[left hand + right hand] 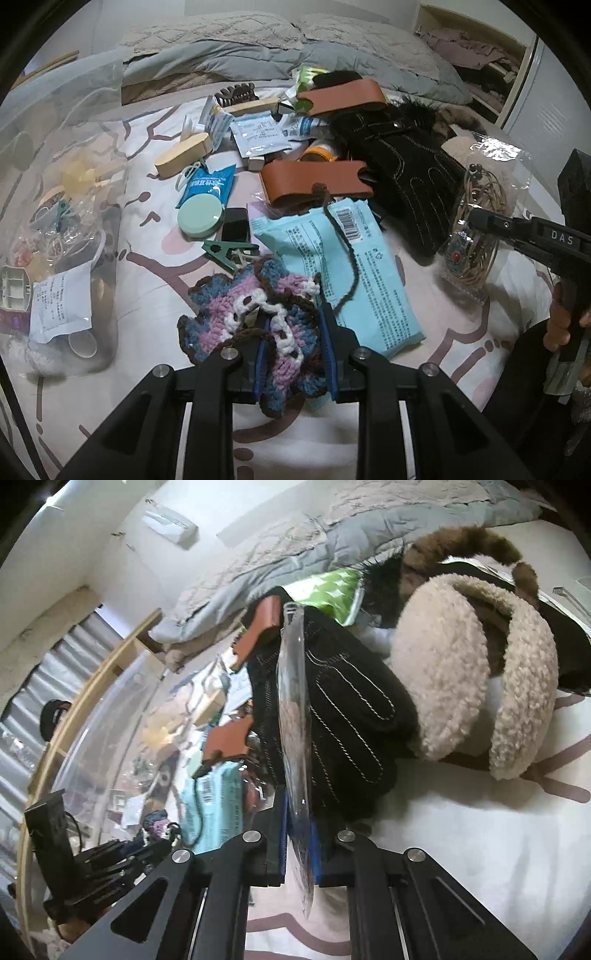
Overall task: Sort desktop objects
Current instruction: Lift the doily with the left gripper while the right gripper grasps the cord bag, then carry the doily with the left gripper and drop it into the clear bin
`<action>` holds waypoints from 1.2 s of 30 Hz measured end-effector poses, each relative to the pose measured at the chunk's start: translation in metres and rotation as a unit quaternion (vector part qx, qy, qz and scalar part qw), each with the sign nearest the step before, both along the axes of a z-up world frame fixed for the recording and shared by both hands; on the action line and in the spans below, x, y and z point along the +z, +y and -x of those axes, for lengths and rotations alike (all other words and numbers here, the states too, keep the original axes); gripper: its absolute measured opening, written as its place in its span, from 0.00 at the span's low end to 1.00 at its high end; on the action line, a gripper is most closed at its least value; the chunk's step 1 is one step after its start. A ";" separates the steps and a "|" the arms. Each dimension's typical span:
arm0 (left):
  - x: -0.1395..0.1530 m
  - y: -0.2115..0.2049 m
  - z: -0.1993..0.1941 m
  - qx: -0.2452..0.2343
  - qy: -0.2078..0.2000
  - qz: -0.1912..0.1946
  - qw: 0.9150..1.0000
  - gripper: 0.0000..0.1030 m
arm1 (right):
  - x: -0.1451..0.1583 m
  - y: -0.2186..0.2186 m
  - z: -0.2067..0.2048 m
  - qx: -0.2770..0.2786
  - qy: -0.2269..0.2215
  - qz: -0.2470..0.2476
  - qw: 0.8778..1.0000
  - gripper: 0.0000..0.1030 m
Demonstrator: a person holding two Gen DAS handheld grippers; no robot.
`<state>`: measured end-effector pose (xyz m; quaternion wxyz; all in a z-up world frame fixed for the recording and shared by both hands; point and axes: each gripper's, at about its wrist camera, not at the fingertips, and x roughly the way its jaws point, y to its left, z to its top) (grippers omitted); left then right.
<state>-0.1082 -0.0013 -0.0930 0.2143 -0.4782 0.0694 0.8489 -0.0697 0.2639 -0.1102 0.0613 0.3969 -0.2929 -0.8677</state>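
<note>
Left wrist view: left gripper (295, 332) clamped on one crocheted pink-blue-brown yarn piece (255, 314), low over the patterned bedsheet (155, 155). Around it: two brown leather sleeves (317, 181), one light-blue wipes pack (343, 269), one black stitched glove (406, 166), one round mint lid (200, 215), one green clip (225, 251).

Right wrist view: right gripper (299, 834) pinches one clear plastic bag (293, 716) edge-on, held in front of the glove; one beige fleece earmuff pair (472, 679) beside it.

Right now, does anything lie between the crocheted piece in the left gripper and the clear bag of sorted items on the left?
Nothing visible. The left gripper holds the crocheted piece; only bare printed bedsheet lies between it and the clear bag.
</note>
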 end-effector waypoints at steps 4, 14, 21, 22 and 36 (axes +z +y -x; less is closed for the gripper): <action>0.006 -0.001 -0.003 0.008 0.007 -0.009 1.000 0.22 | 0.005 -0.002 -0.001 0.006 0.018 0.011 1.000 0.10; 0.036 -0.001 -0.006 0.022 0.044 -0.039 0.998 0.20 | 0.023 -0.003 -0.009 0.023 0.069 0.020 0.997 0.09; 0.075 0.003 -0.019 0.010 0.079 -0.051 0.996 0.20 | 0.031 -0.006 -0.011 0.029 0.089 0.009 0.996 0.09; 0.082 0.003 -0.021 0.008 0.086 -0.051 0.995 0.20 | 0.031 -0.006 -0.011 0.030 0.088 0.008 0.996 0.09; 0.193 -0.029 -0.025 0.038 0.206 -0.067 0.975 0.20 | 0.041 -0.008 -0.021 0.047 0.120 0.002 0.992 0.08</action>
